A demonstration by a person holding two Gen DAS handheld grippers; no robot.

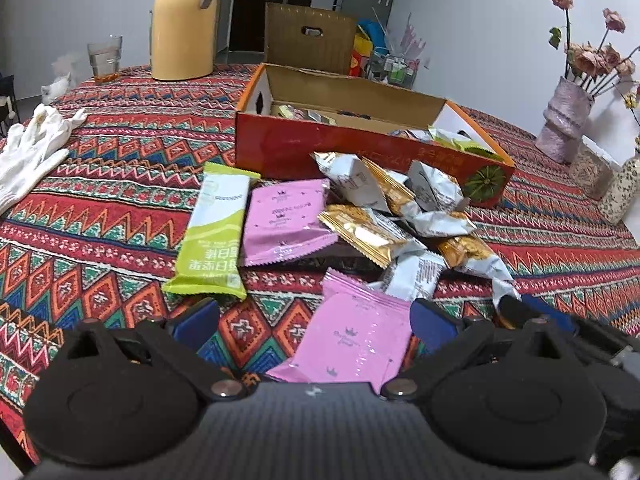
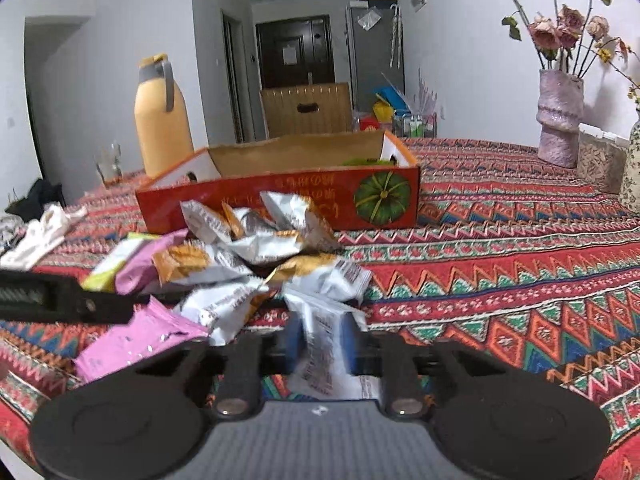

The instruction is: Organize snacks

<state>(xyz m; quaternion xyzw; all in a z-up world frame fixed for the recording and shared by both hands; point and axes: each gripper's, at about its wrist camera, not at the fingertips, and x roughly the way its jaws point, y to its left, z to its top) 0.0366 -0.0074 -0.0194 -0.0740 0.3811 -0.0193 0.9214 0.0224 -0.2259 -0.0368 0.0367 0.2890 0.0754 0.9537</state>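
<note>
A heap of snack packets lies on the patterned tablecloth in front of an open red box [image 1: 360, 148] [image 2: 280, 200] that holds a few packets. My right gripper [image 2: 322, 340] is shut on a white-and-silver packet [image 2: 320, 344] at the near edge of the heap, its blue pads pinching the wrapper. My left gripper [image 1: 314, 320] stands open over a pink packet [image 1: 352, 340] that lies between its blue fingers without being pressed. A green packet [image 1: 214, 232], a second pink packet [image 1: 284, 220] and several gold-and-white packets [image 1: 368, 232] lie beyond. The left gripper's black body shows at the left of the right wrist view.
A yellow thermos jug [image 1: 184, 24] and a glass [image 1: 105, 56] stand at the far left. White gloves [image 1: 32, 148] lie on the left. A pink vase of dried flowers [image 2: 560, 116] and jars stand at the right. A cardboard flap [image 1: 310, 36] rises behind the box.
</note>
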